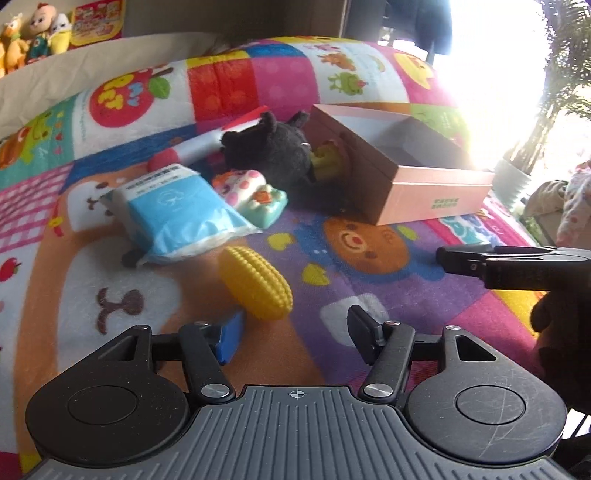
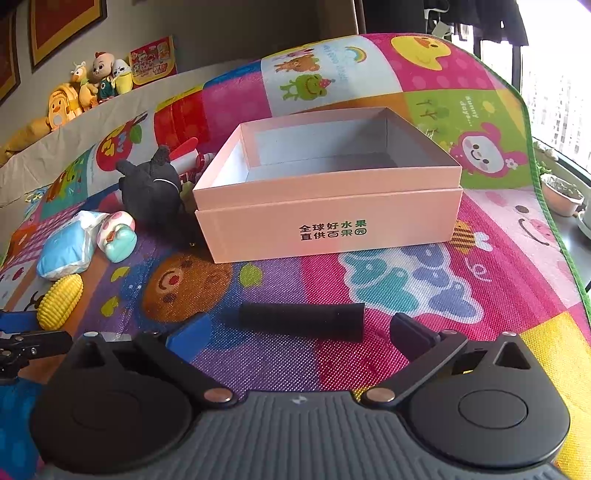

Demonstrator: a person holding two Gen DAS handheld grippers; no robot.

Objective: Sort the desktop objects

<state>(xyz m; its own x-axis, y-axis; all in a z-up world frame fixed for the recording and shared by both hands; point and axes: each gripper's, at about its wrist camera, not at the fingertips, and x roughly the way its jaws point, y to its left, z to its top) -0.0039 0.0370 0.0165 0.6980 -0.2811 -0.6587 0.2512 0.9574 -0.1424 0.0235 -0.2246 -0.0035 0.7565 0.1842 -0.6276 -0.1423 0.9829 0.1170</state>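
Both grippers' jaws stand spread, gripping nothing; pink box [image 2: 328, 229] holds nothing.

Bright window [image 2: 561, 92] (glaring), grey wall [image 2: 229, 33], framed pictures [image 2: 62, 26].

Each gripper is built the same way. The left gripper [image 1: 295, 332] has a grey ribbed body at the bottom, with a small crosshair mark in the middle of its upper edge. On both sides sit two round black housings, each with a smooth disc on top – the right one is scratched. Black link bars with silver screws lead forward to the fingers [image 1: 364, 334]; one finger carries a blue pad, the other is black. The right gripper [image 2: 295, 332] shows the same grey ribs, black discs, silver screws and blue pad.
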